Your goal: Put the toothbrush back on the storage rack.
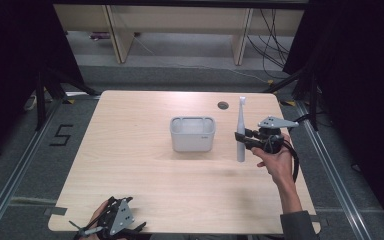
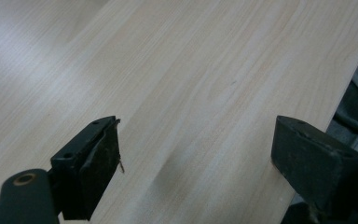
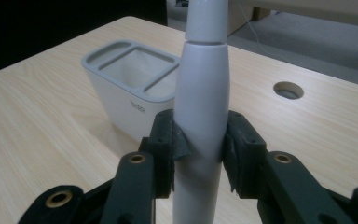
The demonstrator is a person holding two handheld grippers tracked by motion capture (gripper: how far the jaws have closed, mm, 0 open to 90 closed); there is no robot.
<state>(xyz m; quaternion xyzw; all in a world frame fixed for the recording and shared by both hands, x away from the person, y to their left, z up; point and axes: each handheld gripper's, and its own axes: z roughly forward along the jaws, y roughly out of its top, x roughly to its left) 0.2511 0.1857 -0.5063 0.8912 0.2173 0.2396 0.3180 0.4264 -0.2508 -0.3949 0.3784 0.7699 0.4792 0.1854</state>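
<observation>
My right gripper [image 1: 240,138] is shut on a white electric toothbrush [image 1: 240,131], held upright just right of a grey holder [image 1: 192,133] with divided compartments. In the right gripper view the black jaws clamp the toothbrush [image 3: 201,112] at its thick handle, and the holder [image 3: 130,91] stands behind it to the left. My left gripper [image 1: 111,220] rests at the table's near left edge. In the left gripper view its fingers [image 2: 93,163] stand wide apart over bare wood, with nothing between them.
The light wooden table [image 1: 145,175] has a round cable hole [image 1: 223,105] at the back right, also seen as the hole [image 3: 288,90] in the right gripper view. Beige cabinets and cables stand beyond the far edge. Dark curtains flank both sides.
</observation>
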